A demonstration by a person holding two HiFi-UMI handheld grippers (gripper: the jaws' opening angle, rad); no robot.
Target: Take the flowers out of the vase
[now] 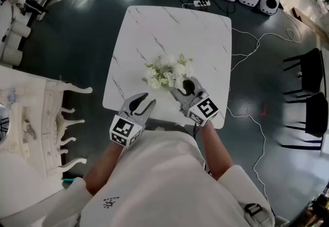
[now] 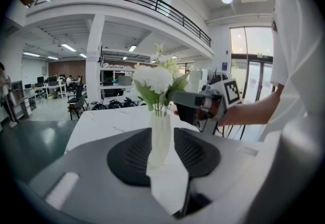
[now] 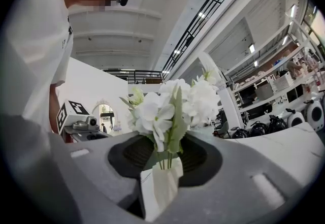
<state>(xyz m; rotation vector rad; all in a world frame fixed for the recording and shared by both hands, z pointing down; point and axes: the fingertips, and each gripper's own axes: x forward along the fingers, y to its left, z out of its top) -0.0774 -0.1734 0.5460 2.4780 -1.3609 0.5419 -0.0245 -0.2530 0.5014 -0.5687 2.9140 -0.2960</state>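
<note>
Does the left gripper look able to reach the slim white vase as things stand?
Probably yes. The left gripper is open and aimed at the slim white vase, with only bare white marble table between them; the right gripper sits higher, at the white flowers' stems.

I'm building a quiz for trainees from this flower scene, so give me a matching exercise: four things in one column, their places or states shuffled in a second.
Column one: 1 bunch of white flowers; 2 left tool; 3 right tool; 4 black chairs.
Column two: A jaws either side of the flower stems; B standing right of the white marble table; C in the slim white vase; D empty, jaws apart, over the table's near edge.
Pairs: 1-C; 2-D; 3-A; 4-B.
</note>
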